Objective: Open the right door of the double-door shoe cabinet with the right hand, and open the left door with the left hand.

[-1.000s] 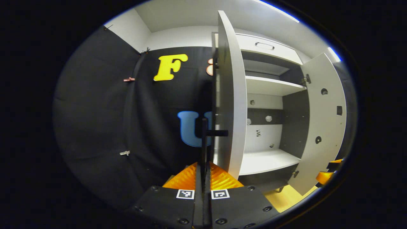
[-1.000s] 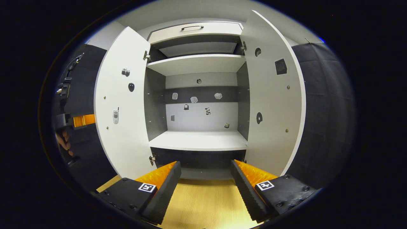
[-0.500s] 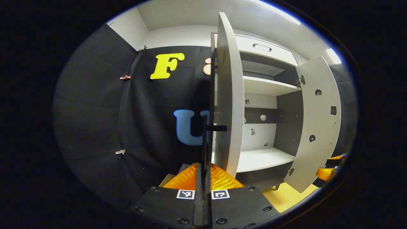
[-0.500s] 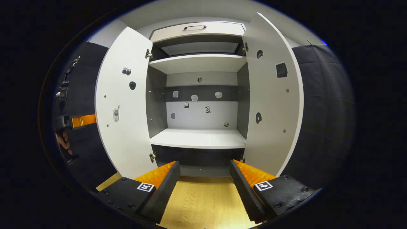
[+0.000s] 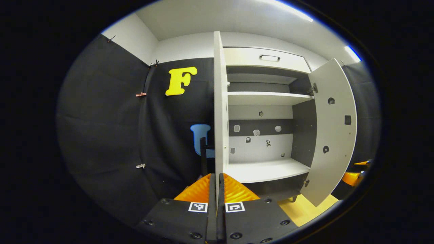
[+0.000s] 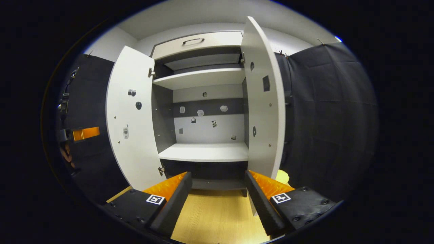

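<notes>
The white shoe cabinet [image 6: 203, 152] stands with both doors swung wide. In the left gripper view the left door [image 5: 220, 101] is edge-on straight ahead, and its black handle [image 5: 202, 156] rises just left of my fingertips. My left gripper [image 5: 217, 179] is shut, with nothing visible between its fingers. The right door [image 5: 334, 128] hangs open at the right, with the right gripper [image 5: 352, 176] low beside it. In the right gripper view my right gripper [image 6: 218, 174] is open and holds nothing, below the lower shelf. It sits between the left door [image 6: 130, 118] and the right door [image 6: 266, 101]. The left gripper [image 6: 84, 133] shows beyond the left door.
Inside are two bare white shelves [image 5: 268, 169] and small stickers on the back panel. A closed drawer [image 6: 193, 40] tops the cabinet. Pale wood floor [image 6: 217, 217] lies in front. Black cloth walls [image 5: 101, 135] close in on both sides.
The left door's handle was between my left fingers; it now stands left of them, and the door shows edge-on. The right gripper view has shifted, so the right door looks narrower.
</notes>
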